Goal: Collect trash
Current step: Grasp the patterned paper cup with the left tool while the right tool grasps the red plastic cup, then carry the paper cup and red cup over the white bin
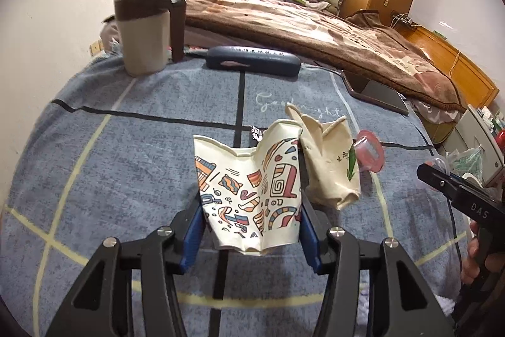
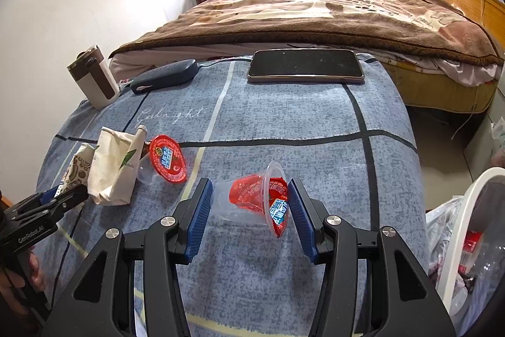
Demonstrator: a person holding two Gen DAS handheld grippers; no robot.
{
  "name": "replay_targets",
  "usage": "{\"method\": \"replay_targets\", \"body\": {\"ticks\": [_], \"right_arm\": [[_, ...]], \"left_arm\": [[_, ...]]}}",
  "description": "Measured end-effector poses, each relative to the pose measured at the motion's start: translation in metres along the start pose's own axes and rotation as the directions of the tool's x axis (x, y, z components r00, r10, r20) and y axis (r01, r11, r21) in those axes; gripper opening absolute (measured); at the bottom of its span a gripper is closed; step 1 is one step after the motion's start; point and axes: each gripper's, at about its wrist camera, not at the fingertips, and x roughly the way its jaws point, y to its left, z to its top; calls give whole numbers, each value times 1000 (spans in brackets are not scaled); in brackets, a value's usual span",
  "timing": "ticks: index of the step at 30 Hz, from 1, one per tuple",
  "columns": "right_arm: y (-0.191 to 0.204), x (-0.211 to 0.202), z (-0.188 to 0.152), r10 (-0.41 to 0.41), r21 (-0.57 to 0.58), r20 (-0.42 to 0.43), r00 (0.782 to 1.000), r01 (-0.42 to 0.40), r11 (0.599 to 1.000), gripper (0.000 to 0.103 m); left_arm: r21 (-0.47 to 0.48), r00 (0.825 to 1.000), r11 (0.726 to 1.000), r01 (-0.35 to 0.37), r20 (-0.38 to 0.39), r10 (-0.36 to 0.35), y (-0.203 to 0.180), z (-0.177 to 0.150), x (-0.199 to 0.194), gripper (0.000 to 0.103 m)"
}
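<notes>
The crushed patterned paper cup (image 1: 252,195) looked light and soft, likely to buckle further, so a hold low across its flattened sides suited it. It stood on the blanket-covered bench (image 1: 126,163), and the left gripper (image 1: 251,229) had its jaws pressed against both sides. The right gripper (image 2: 249,217) straddled a clear plastic cup (image 2: 249,204), jaws open, apparently not touching.
</notes>
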Motion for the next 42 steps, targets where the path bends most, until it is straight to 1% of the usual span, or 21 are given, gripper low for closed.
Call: {"method": "replay_targets", "body": {"ticks": [2,4,7,17,26,33,42], "right_arm": [[-2,-5,-1,2,6,7,1000,-2,1000,52],[-4,-11,-3,4,13,16,1000,-4,1000,52],[-6,-19,-5,2,21,24,1000,-3,1000,52],[-17,-49,-15,-18,25,62,998,17,1000,52],[-41,-82,-25,-57,66,107,993,50,997,52],[-65,-106,-33,-95,102,137,986,82,991,52],[-100,-137,-44,-170,145,160,972,147,978,52]], "left_arm": [[12,1000,1000,-6,15,5,-3,-1,-7,55],[9,1000,1000,16,18,-17,-5,-2,-13,55],[34,999,999,9,34,-11,-14,-3,-23,55],[102,994,992,77,71,-85,-56,-5,-50,55],[175,985,976,133,82,-149,-101,-8,-64,55],[241,975,952,186,74,-209,-144,-13,-71,55],[321,955,909,266,41,-294,-206,-24,-74,55]]}}
